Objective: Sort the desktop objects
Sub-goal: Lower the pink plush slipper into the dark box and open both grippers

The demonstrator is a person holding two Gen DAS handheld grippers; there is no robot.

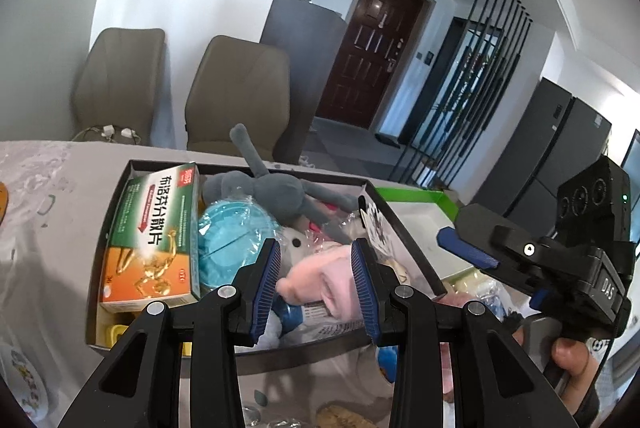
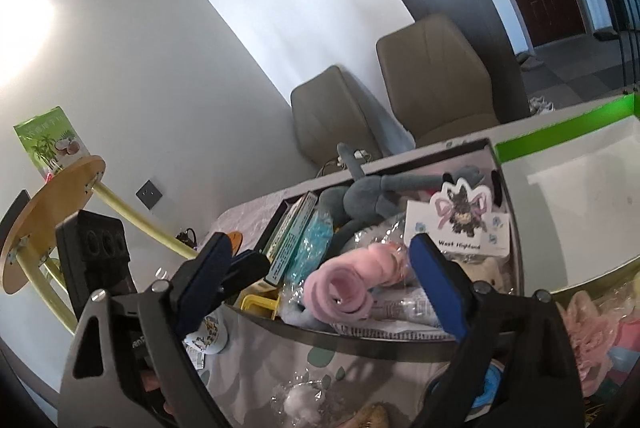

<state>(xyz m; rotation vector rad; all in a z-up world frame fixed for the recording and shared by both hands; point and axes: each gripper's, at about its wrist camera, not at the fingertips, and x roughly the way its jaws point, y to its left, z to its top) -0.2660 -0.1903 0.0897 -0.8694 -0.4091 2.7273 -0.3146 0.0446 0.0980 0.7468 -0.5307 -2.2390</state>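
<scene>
Two grippers hung over the black box (image 1: 102, 228): the right gripper (image 2: 324, 288) had its jaws spread wide, released, the pink roll (image 2: 344, 288) lying in the box between them; the left gripper (image 1: 316, 288) stood part-open, touching nothing I could tell.

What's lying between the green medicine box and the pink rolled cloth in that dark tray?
A blue plastic-wrapped item, clearest in the left wrist view.

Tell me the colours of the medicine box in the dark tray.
Green and white above, orange below; the medicine box shows best in the left wrist view.
</scene>
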